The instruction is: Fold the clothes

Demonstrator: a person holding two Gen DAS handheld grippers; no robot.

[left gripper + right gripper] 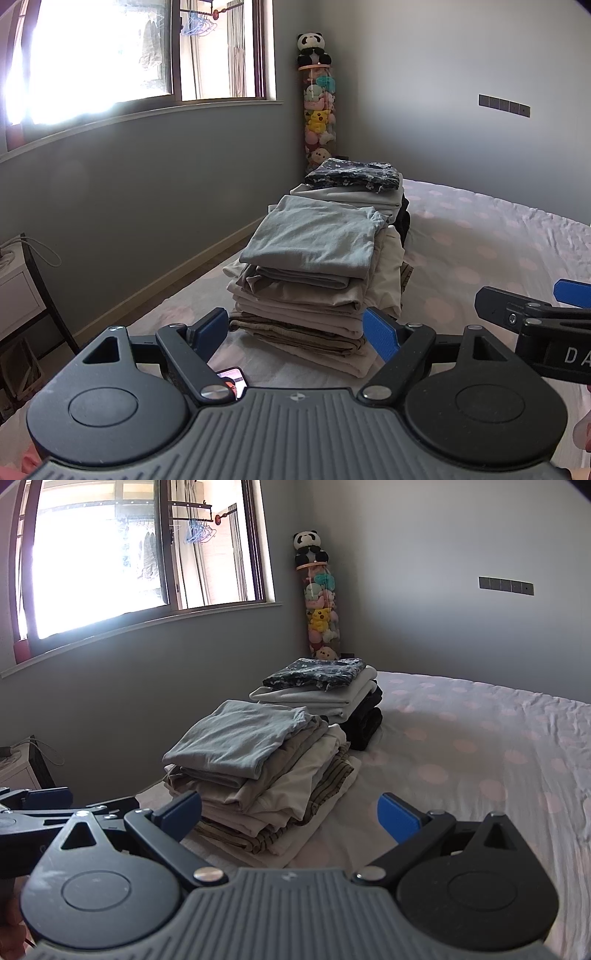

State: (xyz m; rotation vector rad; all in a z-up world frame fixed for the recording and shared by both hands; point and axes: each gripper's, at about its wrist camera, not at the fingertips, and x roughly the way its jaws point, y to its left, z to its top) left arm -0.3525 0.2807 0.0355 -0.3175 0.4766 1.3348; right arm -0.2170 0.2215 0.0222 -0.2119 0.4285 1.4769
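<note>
Left wrist view shows the white letters "DA" on the black body of the right gripper (pixel 569 295) at the frame's right edge; the rest is cut off. The left gripper (pixel 295 328) has its blue pads spread wide, empty, just short of the near stack of folded clothes (pixel 314 266) on the dotted bedsheet (pixel 480 240). The right gripper's fingers are likewise wide apart, holding nothing, above bare sheet beside that stack.
</note>
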